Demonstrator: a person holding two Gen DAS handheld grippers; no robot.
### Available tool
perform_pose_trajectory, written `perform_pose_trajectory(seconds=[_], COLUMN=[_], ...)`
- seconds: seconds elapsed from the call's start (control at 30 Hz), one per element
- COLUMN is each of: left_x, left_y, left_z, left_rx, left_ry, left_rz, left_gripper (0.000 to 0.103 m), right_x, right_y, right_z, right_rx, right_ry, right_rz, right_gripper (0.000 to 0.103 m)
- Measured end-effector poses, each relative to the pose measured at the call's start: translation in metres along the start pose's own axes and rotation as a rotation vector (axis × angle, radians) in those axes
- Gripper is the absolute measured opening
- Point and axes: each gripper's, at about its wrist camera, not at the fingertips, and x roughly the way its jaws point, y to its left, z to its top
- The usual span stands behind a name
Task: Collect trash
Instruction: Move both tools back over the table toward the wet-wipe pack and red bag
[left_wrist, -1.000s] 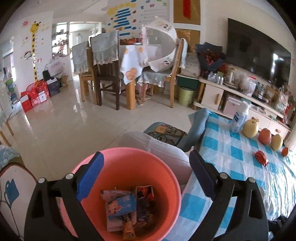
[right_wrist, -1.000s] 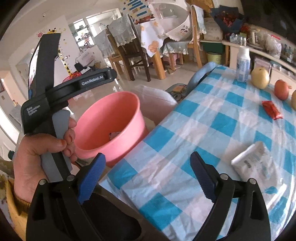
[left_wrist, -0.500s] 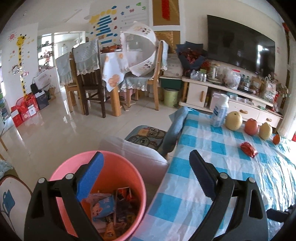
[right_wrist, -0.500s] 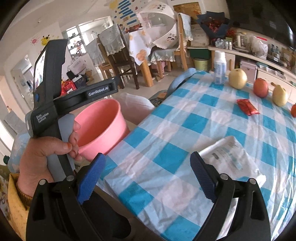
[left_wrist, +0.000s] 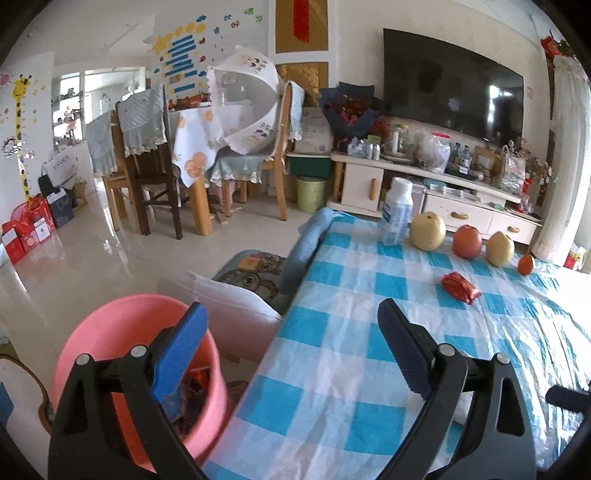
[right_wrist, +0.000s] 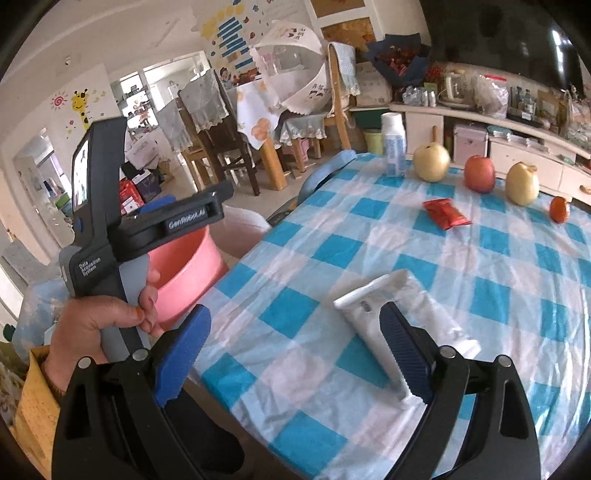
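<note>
Since both tools are empty and more trash lies on the checked tablecloth (right_wrist: 461, 280), the step in hand is judged to be approach to the next piece. Nearest item: white wrapper (right_wrist: 384, 317), flat on the cloth, partly hidden behind the inner finger (right_wrist: 402, 350) of the right gripper (right_wrist: 295, 347). Recommended: centre the wrapper btwn the pads, lower w/ jaws straddling its narrow side, close on the film only, avoid pinching the cloth (loose, wrinkled; likely to lift w/ the wrapper). Then carry to pink bin (left_wrist: 110, 332), which stands beside the table's near corner and already holds wrappers. Second item: red wrapper (left_wrist: 460, 287), farther up the table, near the fruit row; not trash by appearance: pear (left_wrist: 427, 232), apple (left_wrist: 467, 240), bottle (left_wrist: 396, 210). Left gripper (left_wrist: 291, 350): jaws wide apart, holding nothing, over the table edge next to the bin. Right gripper: jaws wide apart, nothing gripped; contact w/ wrapper cannot be confirmed.
</note>
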Motion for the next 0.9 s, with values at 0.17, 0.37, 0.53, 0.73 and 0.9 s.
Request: perform_pose_trajectory(seconds=[0.17, 0.37, 0.53, 0.73, 0.9], left_x=[0.003, -0.001, -0.007, -0.006, 0.001], left_y=[-0.019, -0.038, -0.055, -0.091, -0.125], left_z=[-0.009, -0.027, -0.052, -0.083, -0.098], left_rx=[0.01, -0.063, -0.183, -0.251, -0.228], left_ry=[0.038, 0.13, 0.219, 0.36, 0.422], left_rz=[-0.046, -0.151, -0.282, -0.406, -0.49], left_gripper=[0.094, 0.094, 0.094, 0.094, 0.094], right_x=[-0.013, -0.025, -0.036, -0.048, -0.056], right_y=[-0.018, -0.048, -0.087, -0.136, -0.172], right_z=[-0.003, -0.005, -0.005, -0.006, -0.013], right_rx=[0.009, 0.028, 0.079, 0.159, 0.23], right_ry=[-0.019, -0.024, -0.035, -0.054, -0.063], right_rz=[-0.018, -0.044, -0.091, -0.159, -0.192], right_gripper=[0.092, 0.092, 0.092, 0.092, 0.092])
